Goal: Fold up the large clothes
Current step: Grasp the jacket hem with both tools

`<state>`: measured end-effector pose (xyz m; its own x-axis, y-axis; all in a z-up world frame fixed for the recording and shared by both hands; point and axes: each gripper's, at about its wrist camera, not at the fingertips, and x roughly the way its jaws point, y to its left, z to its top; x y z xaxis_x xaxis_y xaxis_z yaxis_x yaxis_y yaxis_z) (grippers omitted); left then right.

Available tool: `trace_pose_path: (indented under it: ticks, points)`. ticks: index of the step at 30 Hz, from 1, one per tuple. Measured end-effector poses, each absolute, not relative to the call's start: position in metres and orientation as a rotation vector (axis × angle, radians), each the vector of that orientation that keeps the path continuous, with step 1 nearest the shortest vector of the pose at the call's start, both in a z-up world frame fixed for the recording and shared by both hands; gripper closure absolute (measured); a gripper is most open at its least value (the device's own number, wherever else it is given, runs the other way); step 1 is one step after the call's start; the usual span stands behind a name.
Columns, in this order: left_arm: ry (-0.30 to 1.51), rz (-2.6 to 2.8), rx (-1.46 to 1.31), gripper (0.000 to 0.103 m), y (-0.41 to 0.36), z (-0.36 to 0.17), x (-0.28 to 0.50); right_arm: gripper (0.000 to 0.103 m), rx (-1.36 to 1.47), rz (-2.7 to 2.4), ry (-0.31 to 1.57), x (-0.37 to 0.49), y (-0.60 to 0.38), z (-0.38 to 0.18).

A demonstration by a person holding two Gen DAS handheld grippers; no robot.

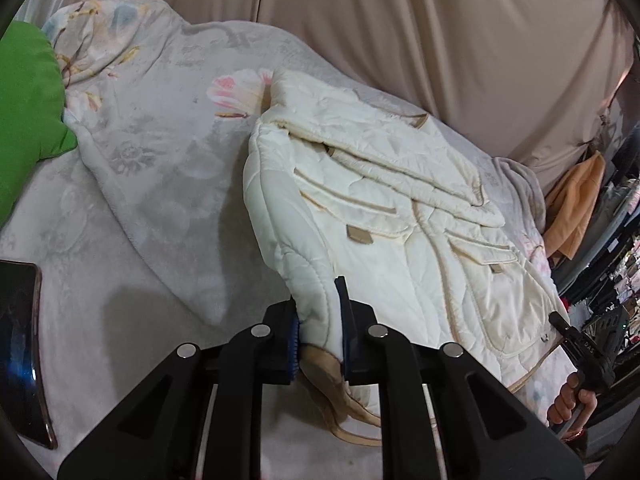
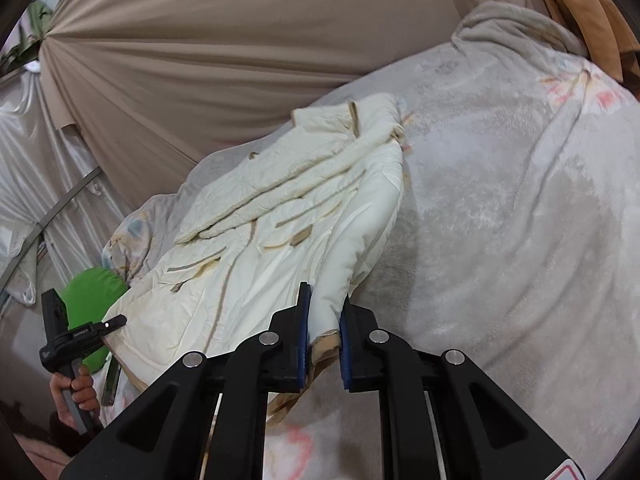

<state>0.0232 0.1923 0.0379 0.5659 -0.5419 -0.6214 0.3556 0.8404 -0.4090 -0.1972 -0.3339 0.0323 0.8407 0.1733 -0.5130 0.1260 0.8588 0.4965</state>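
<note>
Left hand-held gripper (image 1: 318,334) has its jaws narrowed onto the near hem corner of the cream quilted jacket (image 1: 400,216); fabric is pinched between the blue pads (image 1: 347,332), with tan lining trailing loose underneath. Right hand-held gripper (image 2: 324,330) is clamped the same way on the other hem corner of the jacket (image 2: 280,216). A corner in each gripper likely means the hem gets carried as one straight edge up toward the collar for the next fold. The person's hand (image 1: 570,400) shows on the far gripper's handle in each wrist view.

The jacket lies on the bed, on a grey floral blanket (image 1: 160,140), front up, sleeves already laid across the chest, collar at the far end. Near hem looks raised off the blanket; the rest is still lying flat.

Phone (image 1: 20,344) lies at the bed's left edge, green pillow (image 1: 28,108) further back, orange cloth (image 1: 576,204) hanging off to the right. Beige curtain (image 1: 400,20) behind everything.

Containers: none visible.
</note>
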Motion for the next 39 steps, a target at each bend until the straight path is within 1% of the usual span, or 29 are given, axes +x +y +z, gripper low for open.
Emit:
trace_pose_path:
  ticks: [6,11,14,18,20,24,28,32,36,39]
  points:
    - [0.701,-0.578,-0.26,0.091,0.213,0.078,-0.014,0.091,0.471,0.102,0.434,-0.24,-0.324,0.073]
    - [0.536,-0.615,-0.288,0.092,0.235,0.126,-0.043,0.091,0.445,0.178,0.278,-0.276,-0.32,0.117]
    - [0.473,-0.625,-0.281,0.092,0.236,0.145,-0.04,0.091,0.458,0.219,0.181,-0.285,-0.321,0.141]
    - [0.459,-0.606,-0.235,0.092,0.216,0.154,0.003,0.091,0.453,0.218,0.132,-0.256,-0.331,0.157]
    - [0.484,-0.597,-0.225,0.092,0.204,0.151,0.028,0.091,0.472,0.204,0.14,-0.233,-0.338,0.156]
    - [0.573,-0.544,-0.191,0.092,0.175,0.127,0.087,0.091,0.542,0.144,0.223,-0.176,-0.356,0.138]
    - [0.666,-0.475,-0.143,0.092,0.144,0.093,0.145,0.091,0.621,0.08,0.336,-0.114,-0.379,0.111]
    - [0.762,-0.416,-0.117,0.092,0.118,0.057,0.197,0.091,0.64,0.012,0.414,-0.064,-0.395,0.091]
    - [0.824,-0.351,-0.082,0.089,0.102,0.024,0.231,0.09,0.659,-0.057,0.489,-0.019,-0.407,0.064]
    - [0.842,-0.318,-0.057,0.087,0.092,0.003,0.245,0.087,0.627,-0.13,0.531,0.007,-0.413,0.041]
